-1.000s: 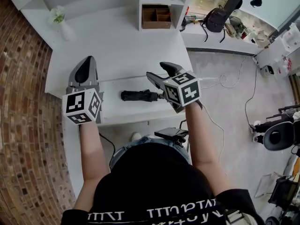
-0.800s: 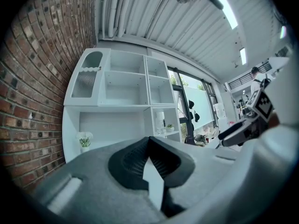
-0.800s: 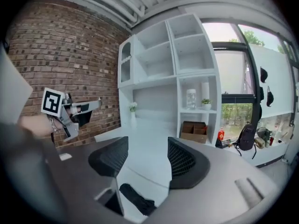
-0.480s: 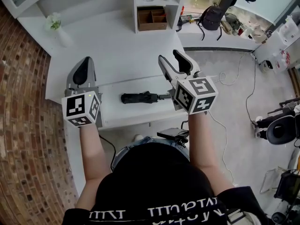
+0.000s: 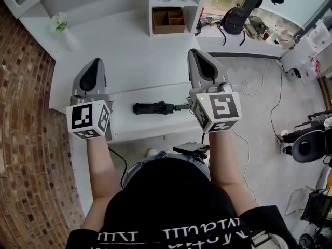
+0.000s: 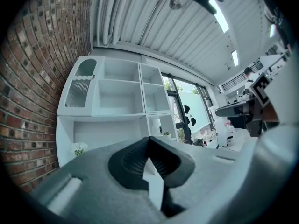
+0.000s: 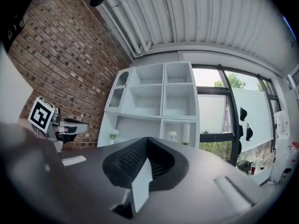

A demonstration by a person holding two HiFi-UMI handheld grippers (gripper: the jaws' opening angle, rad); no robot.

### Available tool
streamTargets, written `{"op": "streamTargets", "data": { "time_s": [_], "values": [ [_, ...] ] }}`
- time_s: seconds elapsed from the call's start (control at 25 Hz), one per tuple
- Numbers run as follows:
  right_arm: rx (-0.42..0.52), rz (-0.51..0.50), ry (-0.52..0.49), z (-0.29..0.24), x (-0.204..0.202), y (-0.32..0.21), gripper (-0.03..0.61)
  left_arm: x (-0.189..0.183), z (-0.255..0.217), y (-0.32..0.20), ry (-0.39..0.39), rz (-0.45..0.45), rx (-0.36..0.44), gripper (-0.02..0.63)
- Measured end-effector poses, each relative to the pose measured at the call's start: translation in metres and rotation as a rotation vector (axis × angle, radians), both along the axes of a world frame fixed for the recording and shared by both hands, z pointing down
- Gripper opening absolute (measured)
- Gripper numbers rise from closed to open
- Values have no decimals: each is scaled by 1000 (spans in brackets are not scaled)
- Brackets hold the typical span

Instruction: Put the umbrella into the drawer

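Note:
The black folded umbrella (image 5: pixel 153 108) lies lengthwise in the open white drawer (image 5: pixel 124 126) under the desk's front edge. Nothing touches it. My right gripper (image 5: pixel 200 61) is held level above the drawer's right end, well clear of the umbrella's handle, with its jaws shut and empty. My left gripper (image 5: pixel 94 70) hovers over the drawer's left end, also shut with nothing in it. In the left gripper view the left gripper (image 6: pixel 149 143) points at the shelf unit, with its pads pressed together. The right gripper view shows the right gripper (image 7: pixel 146 143) the same way, facing the shelves.
The white desk (image 5: pixel 135 56) runs behind the drawer, with a vase of flowers (image 5: pixel 61 25) at its back left and a wooden box (image 5: pixel 168 18) in the shelf unit. A brick wall (image 5: pixel 21 113) is on the left. A backpack (image 5: pixel 236 19) and cables (image 5: pixel 254 90) lie to the right.
The right gripper has lifted up and away from the umbrella's handle and its jaws have gone from open to shut. The umbrella stays in the drawer. The left gripper has barely moved.

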State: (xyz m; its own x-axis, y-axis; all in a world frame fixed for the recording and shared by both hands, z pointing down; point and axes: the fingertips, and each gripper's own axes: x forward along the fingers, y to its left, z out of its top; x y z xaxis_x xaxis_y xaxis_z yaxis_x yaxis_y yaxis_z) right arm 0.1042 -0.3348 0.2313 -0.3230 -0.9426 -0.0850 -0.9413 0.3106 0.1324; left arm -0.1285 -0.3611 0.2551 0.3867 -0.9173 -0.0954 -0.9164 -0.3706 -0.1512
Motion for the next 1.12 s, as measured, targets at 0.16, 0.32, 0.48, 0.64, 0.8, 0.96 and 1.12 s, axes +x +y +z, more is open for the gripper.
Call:
{"op": "streamTargets", "data": {
  "time_s": [0.16, 0.32, 0.48, 0.64, 0.8, 0.96, 1.12],
  "values": [
    [56, 7, 11, -14, 2, 3, 8, 1, -7, 3, 10, 5, 23, 2],
    [81, 4, -8, -23, 8, 4, 8, 0, -15, 6, 17, 1, 43, 2],
    [84, -24, 13, -24, 9, 8, 8, 3, -21, 10, 14, 0, 57, 2],
    [90, -22, 39, -24, 8, 11, 8, 3, -25, 14, 10, 0, 68, 3],
    [99, -21, 38, -28, 7, 14, 8, 3, -28, 18, 6, 0, 74, 2],
    [100, -24, 49, -28, 7, 18, 8, 3, -30, 22, 4, 0, 79, 2],
    [100, -12, 57, -26, 12, 23, 8, 2, -31, 28, 3, -3, 85, 2]
  ]
}}
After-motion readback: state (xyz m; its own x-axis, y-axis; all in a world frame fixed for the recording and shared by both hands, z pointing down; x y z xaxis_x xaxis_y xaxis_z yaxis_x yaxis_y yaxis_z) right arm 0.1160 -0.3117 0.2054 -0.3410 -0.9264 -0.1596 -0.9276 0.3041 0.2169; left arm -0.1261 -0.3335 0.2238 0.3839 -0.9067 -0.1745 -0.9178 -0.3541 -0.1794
